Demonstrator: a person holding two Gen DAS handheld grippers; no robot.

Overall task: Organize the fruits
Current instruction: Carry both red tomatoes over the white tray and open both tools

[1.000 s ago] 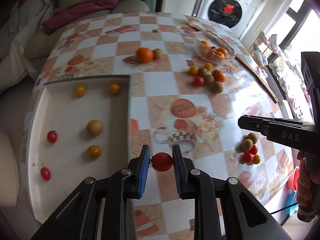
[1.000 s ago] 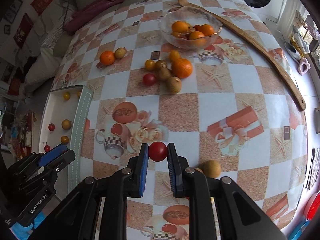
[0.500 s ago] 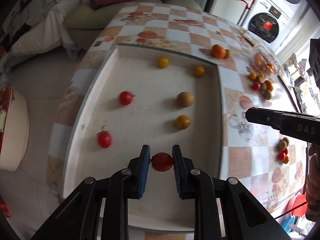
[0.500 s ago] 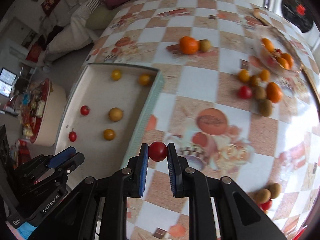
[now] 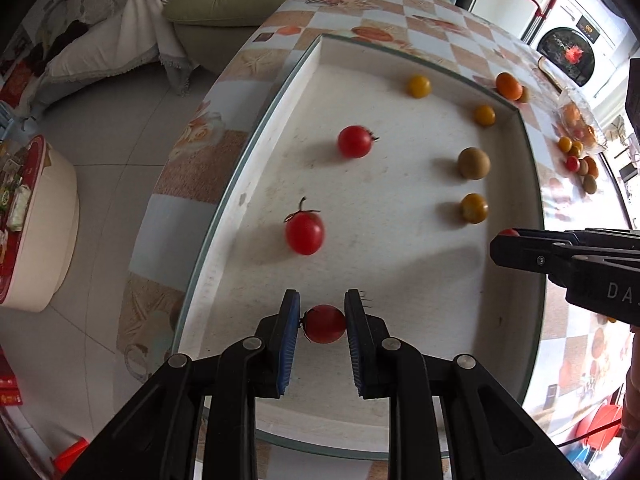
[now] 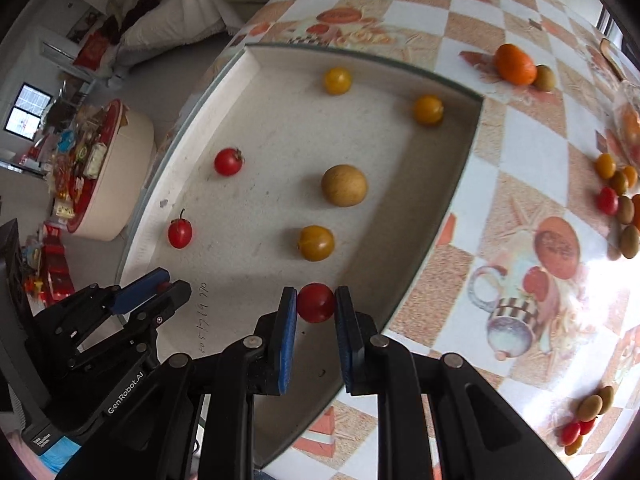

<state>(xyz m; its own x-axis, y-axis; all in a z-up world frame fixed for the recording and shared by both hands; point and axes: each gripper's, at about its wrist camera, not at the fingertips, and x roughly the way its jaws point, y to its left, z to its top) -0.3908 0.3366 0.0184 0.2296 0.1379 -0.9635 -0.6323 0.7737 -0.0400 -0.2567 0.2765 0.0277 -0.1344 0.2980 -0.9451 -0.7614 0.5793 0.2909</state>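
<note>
My left gripper (image 5: 322, 322) is shut on a red cherry tomato (image 5: 324, 324) low over the near part of the white tray (image 5: 280, 92). My right gripper (image 6: 316, 304) is shut on another red cherry tomato (image 6: 315, 302) over the tray's near right part (image 6: 460, 176). In the tray lie two red tomatoes (image 5: 305, 232) (image 5: 354, 141), three yellow-orange fruits (image 6: 317, 243) and a brown round fruit (image 6: 344, 185). The right gripper shows in the left wrist view (image 5: 505, 240), the left gripper in the right wrist view (image 6: 164, 287).
On the checked tablecloth lie an orange (image 6: 515, 64) with a small brown fruit, a cluster of mixed fruits (image 6: 618, 200) at the right, and a small pile (image 6: 586, 416) near the front right. A glass bowl of fruit (image 5: 576, 116) stands far right. A sofa and floor lie beyond the table's left edge.
Both grippers moved left from the tablecloth to over the tray, each still holding its red tomato. The left gripper has also come lower toward the tray floor.
</note>
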